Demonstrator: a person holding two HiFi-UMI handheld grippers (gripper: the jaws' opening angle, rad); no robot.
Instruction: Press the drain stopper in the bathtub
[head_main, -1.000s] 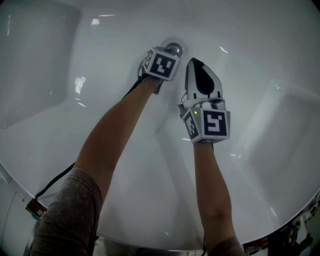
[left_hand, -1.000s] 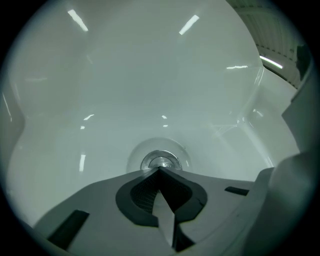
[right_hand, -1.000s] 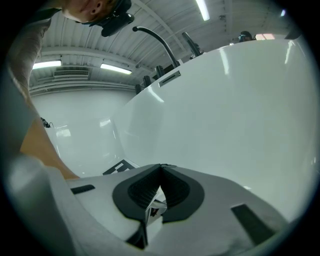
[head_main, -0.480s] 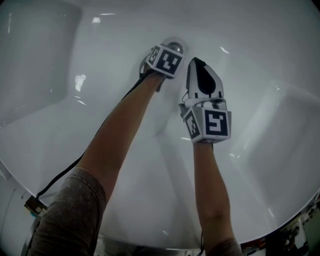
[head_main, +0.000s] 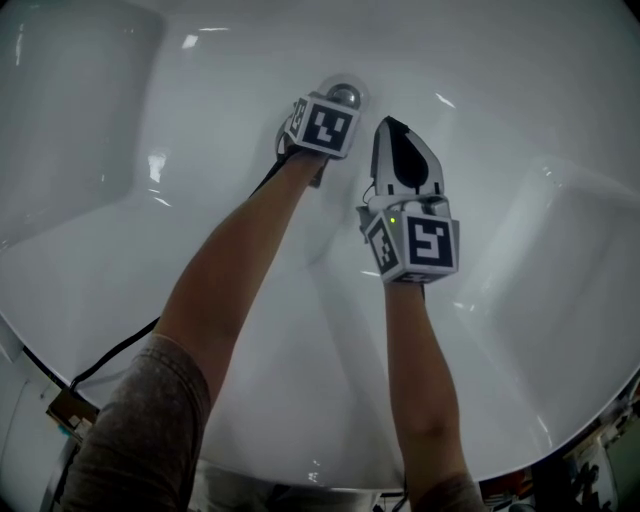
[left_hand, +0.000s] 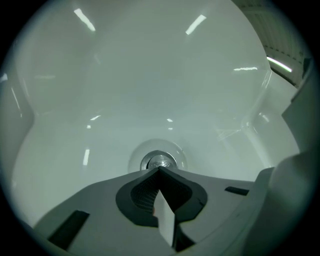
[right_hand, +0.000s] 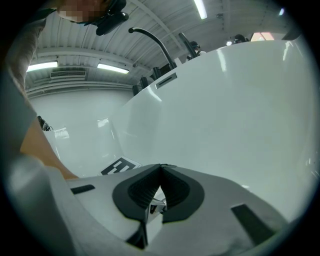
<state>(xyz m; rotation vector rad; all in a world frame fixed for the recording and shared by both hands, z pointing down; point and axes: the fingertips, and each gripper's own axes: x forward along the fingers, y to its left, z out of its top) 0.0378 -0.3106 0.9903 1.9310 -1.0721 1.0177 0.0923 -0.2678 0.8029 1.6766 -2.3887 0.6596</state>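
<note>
The chrome drain stopper (left_hand: 159, 161) sits in the white bathtub (head_main: 520, 130) floor; the left gripper (left_hand: 159, 171) points its tip at it, jaws together, empty; the right gripper (head_main: 392, 124) hangs just beside, jaws likewise together, empty.

A glossy white bathtub (head_main: 110, 270) rings a silver chrome drain stopper (left_hand: 159, 161) at 12 o'clock. The left gripper (left_hand: 159, 170) and right gripper (head_main: 390, 122) show pale grey shells, black ribbed pads and cubes (head_main: 325, 127) patterned in black-and-white squares. The sleeve (head_main: 140, 420) at 7 o'clock is mottled grey.
</note>
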